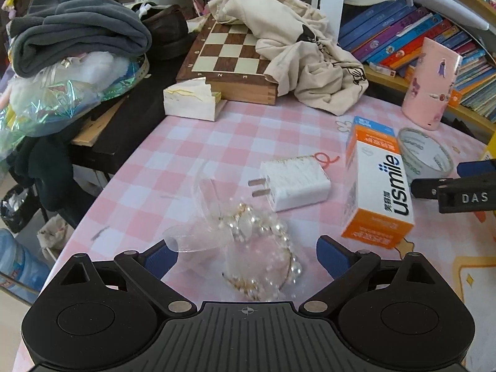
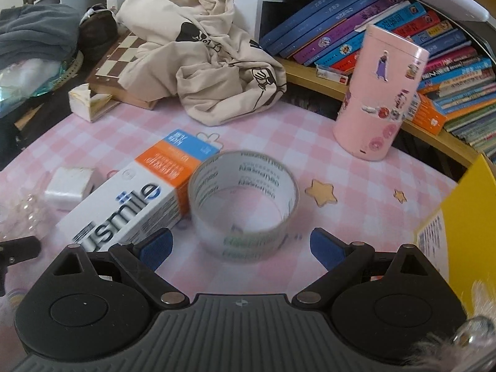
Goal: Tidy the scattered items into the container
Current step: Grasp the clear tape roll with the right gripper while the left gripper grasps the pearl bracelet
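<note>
So the tape roll point(image 2: 243, 204) sits flat on the pink checked cloth point(image 2: 356, 186), hole up, dead centre in the right wrist view and just ahead of the right gripper point(image 2: 240, 246). Those jaws are spread wide with nothing in them, blue pads either side of the roll's near edge but not touching it. My guess: the roll is light and fairly stiff, though the thin wall could squash a bit, and the clear film looks slick. I'd pinch across the wall, one finger in the hole and one outside, or straddle the whole ring if it fits.

At about 9 o'clock from the tape, touching or nearly so, lies the toothpaste box point(image 2: 133, 198): light card, rigid, easy to take across its narrow sides. Further out at 9 is the white charger point(image 1: 293, 184), small and dense, smooth shell, so grip the flat faces, not the prongs.

In the left wrist view the left gripper point(image 1: 246, 255) is also wide open and empty, hovering over the pearl headband point(image 1: 263, 248) in its clear bag. That one's floppy, crinkly and probably delicate, so go gentle and grab bag plus band together.

At 3 o'clock from the tape there's a yellow wall point(image 2: 465, 217), likely the container. The pink tin point(image 2: 378, 99) stands at 1 o'clock.
</note>
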`<move>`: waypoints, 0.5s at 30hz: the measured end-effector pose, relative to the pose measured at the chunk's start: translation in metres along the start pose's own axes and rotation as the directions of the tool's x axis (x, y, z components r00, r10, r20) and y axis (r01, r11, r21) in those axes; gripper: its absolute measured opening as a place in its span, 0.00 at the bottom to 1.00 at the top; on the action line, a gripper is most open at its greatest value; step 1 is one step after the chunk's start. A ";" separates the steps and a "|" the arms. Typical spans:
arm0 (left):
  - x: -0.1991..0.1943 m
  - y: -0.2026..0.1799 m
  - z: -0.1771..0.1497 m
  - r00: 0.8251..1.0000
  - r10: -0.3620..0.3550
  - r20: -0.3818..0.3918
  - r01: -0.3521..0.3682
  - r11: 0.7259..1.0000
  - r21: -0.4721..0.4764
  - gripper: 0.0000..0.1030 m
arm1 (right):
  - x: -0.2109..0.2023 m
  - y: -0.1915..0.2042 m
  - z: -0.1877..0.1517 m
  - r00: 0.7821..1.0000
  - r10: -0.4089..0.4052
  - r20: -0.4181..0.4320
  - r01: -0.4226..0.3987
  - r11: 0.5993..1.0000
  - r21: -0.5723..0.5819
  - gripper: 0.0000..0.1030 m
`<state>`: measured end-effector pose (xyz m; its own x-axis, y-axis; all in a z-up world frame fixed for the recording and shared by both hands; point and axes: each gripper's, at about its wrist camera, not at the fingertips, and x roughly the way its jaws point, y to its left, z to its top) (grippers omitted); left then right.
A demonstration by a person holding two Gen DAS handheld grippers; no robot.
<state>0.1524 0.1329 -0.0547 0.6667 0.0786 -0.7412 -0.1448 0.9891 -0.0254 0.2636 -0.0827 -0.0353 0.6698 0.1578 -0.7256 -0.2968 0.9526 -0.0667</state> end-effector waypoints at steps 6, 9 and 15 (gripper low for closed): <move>0.009 0.001 0.003 1.000 0.008 -0.019 -0.008 1.000 0.009 0.90 | 0.020 -0.002 0.011 1.000 -0.007 0.008 0.007 1.000 -0.021 0.94; 0.013 0.002 0.003 1.000 0.009 -0.030 -0.009 1.000 0.013 0.89 | 0.029 -0.003 0.015 1.000 -0.009 0.007 0.009 1.000 -0.022 0.94; 0.015 -0.003 0.005 1.000 0.012 -0.025 -0.011 0.999 0.035 0.77 | 0.036 -0.007 0.020 1.000 -0.002 0.009 0.003 1.000 -0.023 0.87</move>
<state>0.1665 0.1315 -0.0627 0.6462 0.0870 -0.7582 -0.1267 0.9919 0.0058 0.3036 -0.0785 -0.0473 0.6767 0.1579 -0.7191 -0.3104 0.9469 -0.0842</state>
